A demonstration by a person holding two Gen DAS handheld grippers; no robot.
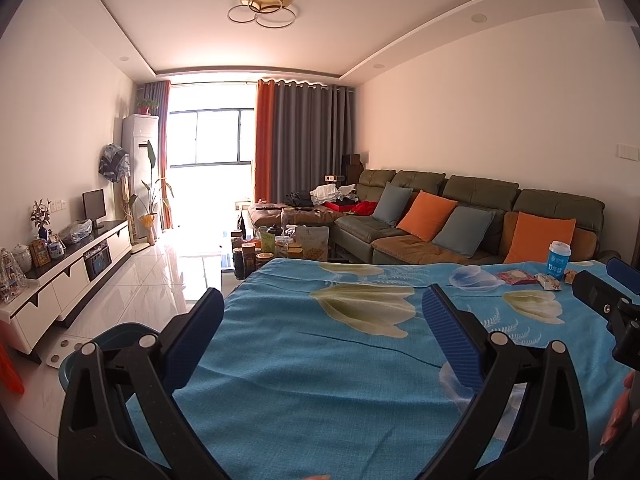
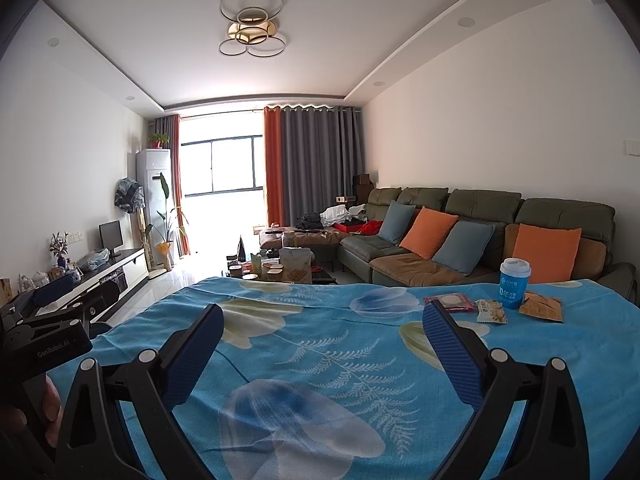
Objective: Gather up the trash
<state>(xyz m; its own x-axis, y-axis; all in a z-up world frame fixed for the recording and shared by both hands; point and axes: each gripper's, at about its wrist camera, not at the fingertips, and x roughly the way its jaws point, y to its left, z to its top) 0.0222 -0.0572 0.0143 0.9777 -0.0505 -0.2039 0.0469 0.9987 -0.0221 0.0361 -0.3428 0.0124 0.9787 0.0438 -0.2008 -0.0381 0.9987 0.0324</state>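
The left gripper point(image 1: 322, 324) hovers level over the worktop point(image 1: 340, 380) and its blue flowered cloth, fingers point(image 1: 450, 332) spread wide and holding nothing. A blue basin point(image 1: 86, 354) peeks out below it at the worktop's left edge, its inside hidden. The right gripper point(image 2: 322, 340) sits alongside, fingers point(image 2: 452, 350) equally wide apart and empty. The trash lies at the far right of the cloth: a pink wrapper point(image 2: 450, 303), a pale snack packet point(image 2: 491, 311), a lidded blue cup point(image 2: 514, 283) and a brown packet point(image 2: 541, 307), close together. Their printing is too small to read.
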